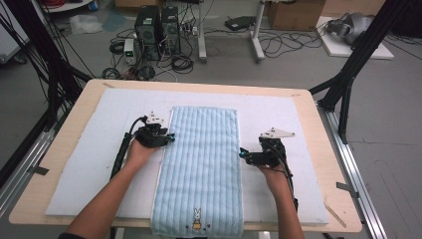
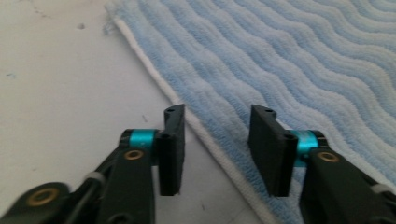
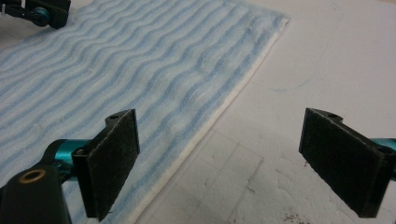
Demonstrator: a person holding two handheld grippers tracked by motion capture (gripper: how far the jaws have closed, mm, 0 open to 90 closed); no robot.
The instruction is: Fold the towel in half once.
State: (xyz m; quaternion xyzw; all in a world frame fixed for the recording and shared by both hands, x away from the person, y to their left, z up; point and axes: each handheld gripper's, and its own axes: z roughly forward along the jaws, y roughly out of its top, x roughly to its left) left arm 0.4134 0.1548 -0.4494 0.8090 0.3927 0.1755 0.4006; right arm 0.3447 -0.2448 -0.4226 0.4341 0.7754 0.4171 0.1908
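Observation:
A light blue striped towel [image 1: 201, 164] lies flat and lengthwise on the white mat [image 1: 89, 159], with a small rabbit picture at its near end, which hangs over the table's front edge. My left gripper [image 1: 169, 138] is at the towel's left edge. In the left gripper view its jaws [image 2: 217, 116] stand partly apart and straddle the towel's [image 2: 280, 56] white hem, with a gap between the pads. My right gripper [image 1: 244, 153] is at the towel's right edge, and its jaws [image 3: 222, 126] stand wide apart over the hem of the towel [image 3: 116, 60] and the bare mat.
The white mat covers most of the wooden table [image 1: 326, 164]. Black frame posts [image 1: 348, 74] stand at both sides. On the floor beyond are computer towers [image 1: 157, 27], cables and boxes. The left gripper [image 3: 44, 11] shows far off in the right gripper view.

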